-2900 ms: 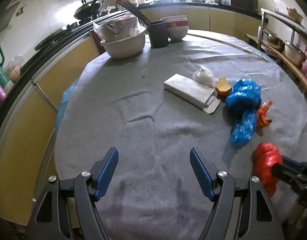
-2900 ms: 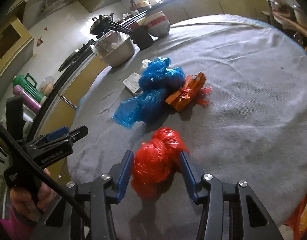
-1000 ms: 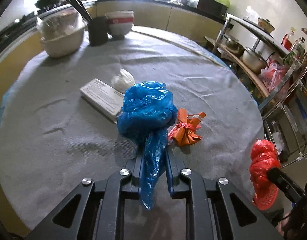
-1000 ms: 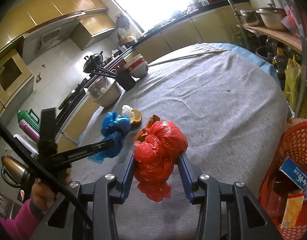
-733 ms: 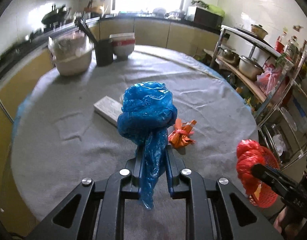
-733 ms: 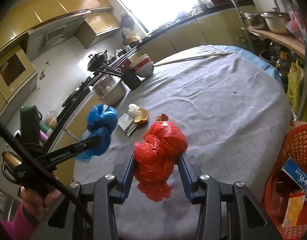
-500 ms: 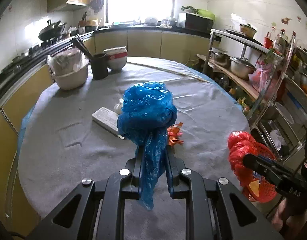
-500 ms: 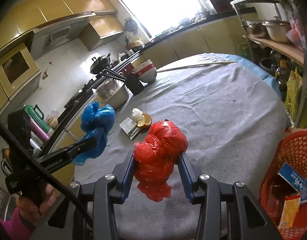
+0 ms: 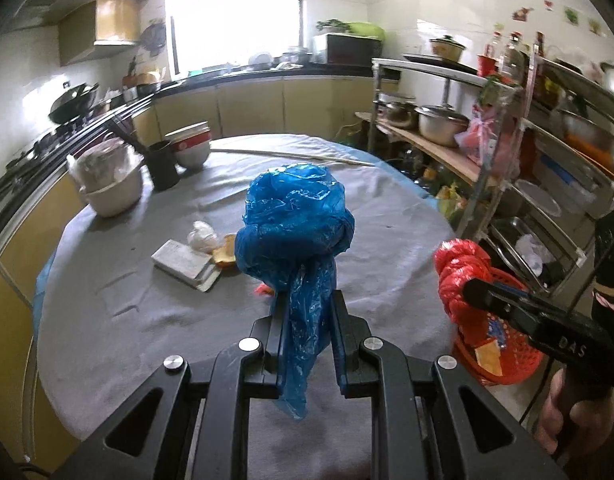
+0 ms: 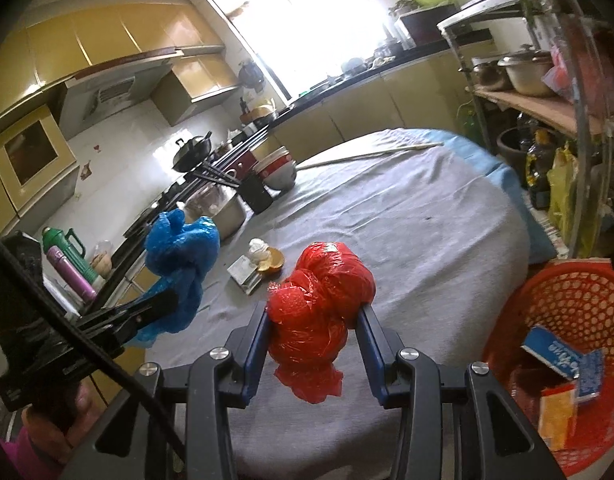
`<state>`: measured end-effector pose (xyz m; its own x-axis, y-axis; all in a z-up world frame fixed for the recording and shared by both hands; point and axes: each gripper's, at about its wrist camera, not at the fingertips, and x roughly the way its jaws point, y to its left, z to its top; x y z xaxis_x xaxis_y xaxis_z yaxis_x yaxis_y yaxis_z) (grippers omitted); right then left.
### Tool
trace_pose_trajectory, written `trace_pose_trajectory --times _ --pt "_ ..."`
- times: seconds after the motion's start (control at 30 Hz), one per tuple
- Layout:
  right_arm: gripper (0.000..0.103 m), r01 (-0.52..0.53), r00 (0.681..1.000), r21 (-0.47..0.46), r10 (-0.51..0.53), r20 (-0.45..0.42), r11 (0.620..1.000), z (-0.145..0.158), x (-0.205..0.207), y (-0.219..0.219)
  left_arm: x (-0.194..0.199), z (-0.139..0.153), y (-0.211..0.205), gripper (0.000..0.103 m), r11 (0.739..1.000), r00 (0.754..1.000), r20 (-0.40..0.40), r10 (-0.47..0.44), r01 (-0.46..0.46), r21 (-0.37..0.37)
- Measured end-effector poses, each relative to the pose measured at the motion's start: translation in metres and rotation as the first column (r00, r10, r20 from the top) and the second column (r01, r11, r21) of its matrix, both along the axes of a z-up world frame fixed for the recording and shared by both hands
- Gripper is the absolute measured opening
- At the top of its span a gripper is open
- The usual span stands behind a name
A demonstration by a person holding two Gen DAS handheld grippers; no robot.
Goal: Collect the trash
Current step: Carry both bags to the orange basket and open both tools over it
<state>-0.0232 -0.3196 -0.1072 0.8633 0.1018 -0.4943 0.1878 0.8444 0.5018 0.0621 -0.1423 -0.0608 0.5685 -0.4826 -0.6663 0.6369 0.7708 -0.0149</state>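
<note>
Both tools are loaded. The left gripper [image 9: 305, 336] is clamped on the twisted neck of the blue bag [image 9: 294, 224], which stands bunched above the jaws at the centre of the left wrist view with a loose tail hanging below them. The right gripper [image 10: 313, 346] is pinching the red bag [image 10: 321, 288] across its middle, at lower centre of its own view. Both bags are thin crumpled plastic and, in my judgement, light, soft and slippery; they will deform rather than resist, so a hold on the knotted or twisted part is sounder than one on loose film, which could slide out or tear. The red bag is held across the bulk and looks secure. The destination appears to be the red basket [image 10: 579, 320] at lower right of the right wrist view, off the table edge and already holding a blue-and-white packet and some cartons. Still on the grey table [image 9: 387, 216], left of centre in the left wrist view: a flat box [image 9: 185, 264], a white wad [image 9: 203, 236] and an orange peel [image 9: 223, 255] just beside one another. A metal shelf rack [image 9: 507, 152] stands close behind the basket and crowds the approach. Bowls and a dark cup sit at the far upper left of the table, well apart from the work.
</note>
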Motion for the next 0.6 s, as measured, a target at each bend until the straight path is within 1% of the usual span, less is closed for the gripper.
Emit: trace_pose_trajectory --times 0.23,0.4,0.6 --pt "0.045 0.087 0.996 -0.002 -0.087 0.008 0.996 0.000 -0.027 -0.031 -0.022 0.003 -0.025 0.020 0.994 0.994 0.031 -0.104 0.104 0.015" --pt "0.045 0.163 0.987 0.008 -0.164 0.007 0.987 -0.001 -0.050 -0.058 -0.038 0.005 -0.048 0.020 0.981 0.980 0.057 -0.191 0.189 0.031" --pt "0.045 0.243 0.970 0.000 -0.243 0.010 0.970 0.002 -0.077 -0.084 -0.053 0.007 -0.077 0.020 0.959 0.958 0.052 -0.282 0.279 0.047"
